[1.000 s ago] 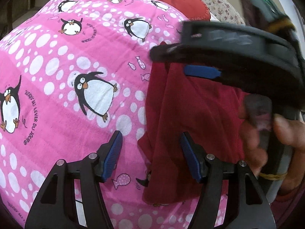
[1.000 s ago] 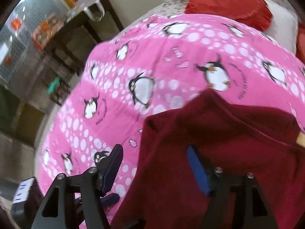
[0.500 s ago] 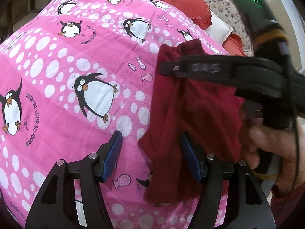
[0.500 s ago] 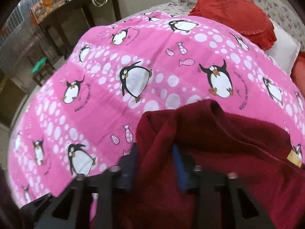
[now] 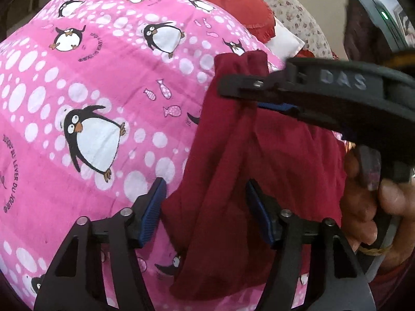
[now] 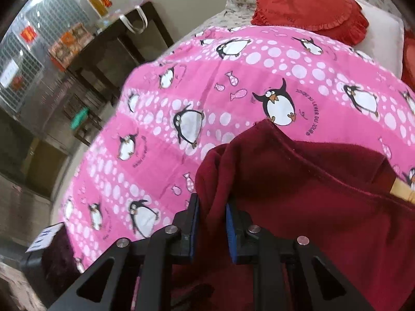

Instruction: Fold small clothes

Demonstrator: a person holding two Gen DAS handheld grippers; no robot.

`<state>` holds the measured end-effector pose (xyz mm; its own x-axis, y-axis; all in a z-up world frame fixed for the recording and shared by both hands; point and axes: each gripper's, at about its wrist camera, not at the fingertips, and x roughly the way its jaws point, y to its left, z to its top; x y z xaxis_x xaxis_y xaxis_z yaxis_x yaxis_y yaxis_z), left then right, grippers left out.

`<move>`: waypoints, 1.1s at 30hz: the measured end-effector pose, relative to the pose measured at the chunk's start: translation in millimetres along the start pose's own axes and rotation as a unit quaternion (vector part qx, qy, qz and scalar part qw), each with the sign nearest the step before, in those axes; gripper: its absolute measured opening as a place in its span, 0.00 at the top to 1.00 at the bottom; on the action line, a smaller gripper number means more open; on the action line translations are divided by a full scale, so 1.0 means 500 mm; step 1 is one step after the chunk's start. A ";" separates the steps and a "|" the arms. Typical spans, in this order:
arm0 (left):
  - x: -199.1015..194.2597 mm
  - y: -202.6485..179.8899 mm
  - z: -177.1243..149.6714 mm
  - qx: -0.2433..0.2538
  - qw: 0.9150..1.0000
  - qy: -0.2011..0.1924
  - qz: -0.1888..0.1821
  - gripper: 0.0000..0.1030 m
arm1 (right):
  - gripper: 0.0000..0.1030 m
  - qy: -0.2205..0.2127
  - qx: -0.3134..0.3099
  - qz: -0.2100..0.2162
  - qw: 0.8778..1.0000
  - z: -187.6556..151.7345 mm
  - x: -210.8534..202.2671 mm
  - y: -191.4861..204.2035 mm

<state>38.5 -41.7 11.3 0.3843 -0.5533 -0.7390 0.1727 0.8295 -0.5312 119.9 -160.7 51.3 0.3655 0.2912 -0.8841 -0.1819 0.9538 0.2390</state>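
jaws of my left gripper (image 5: 205,210) stand apart over the bed, and a hanging fold of the dark red garment (image 5: 233,181) drops between them; the pad on the picture's right touches the cloth, the other stands clear, so i judge nothing is pinched there. in this left wrist view my right gripper (image 5: 262,96) reaches in from the right, held by my right hand (image 5: 368,202), and the garment's upper edge is bunched in it and lifted off the pink penguin sheet (image 5: 90,103); a red cushion (image 5: 233,10) lies at the far end of the bed. from the right wrist view, the right gripper (image 6: 212,223) has its jaws narrow with a thick ridge of the dark red garment (image 6: 298,194) between the blue pads; they are opening a little at this moment, yet the cloth looks held. the rest of the garment spreads to the right over the pink penguin sheet (image 6: 181,90), rumpled, with a tan label at its far edge. i judge the folding barely begun: one edge is raised, no neat crease lies flat yet.
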 end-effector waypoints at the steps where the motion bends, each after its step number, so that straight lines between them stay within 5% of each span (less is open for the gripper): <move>1: 0.000 0.003 0.001 -0.005 1.000 -0.001 -0.004 0.42 | 0.43 0.009 -0.002 -0.021 1.000 0.007 0.009 0.008; 3: 0.000 0.006 0.001 -0.007 1.000 -0.001 -0.008 0.43 | 0.32 0.009 -0.007 -0.043 0.999 0.015 0.020 0.019; 9: 0.001 -0.004 -0.007 0.009 1.000 -0.003 0.010 0.48 | 0.31 0.054 -0.046 -0.107 0.992 0.025 0.093 0.048; 11: 0.001 -0.008 -0.005 0.006 1.000 -0.001 0.008 0.49 | 0.40 0.042 -0.050 -0.106 0.992 0.021 0.086 0.044; 13: -0.008 -0.013 -0.003 0.000 1.000 0.006 -0.003 0.59 | 0.70 0.025 -0.035 -0.072 0.997 0.015 0.056 0.019; 15: -0.024 -0.028 -0.004 0.009 1.000 0.005 -0.006 0.66 | 0.81 0.009 -0.014 -0.027 1.000 0.006 0.016 -0.009; 20: -0.079 -0.120 0.004 0.058 0.998 -0.010 -0.036 0.73 | 0.83 -0.072 -0.012 0.022 0.997 -0.024 -0.139 -0.052; 25: -0.110 -0.278 -0.009 0.146 0.986 -0.018 -0.074 0.73 | 0.83 -0.136 0.011 0.043 0.990 -0.061 -0.290 -0.120; 33: 0.008 -0.492 -0.076 0.235 0.966 0.037 -0.105 0.73 | 0.83 -0.186 0.113 0.013 0.976 -0.196 -0.411 -0.335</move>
<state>-36.7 -250.7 123.3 0.2335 -0.7028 -0.6720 0.6391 0.6318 -0.4387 -14.5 -387.3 153.4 0.6777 0.2824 -0.6790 -0.0045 0.9249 0.3801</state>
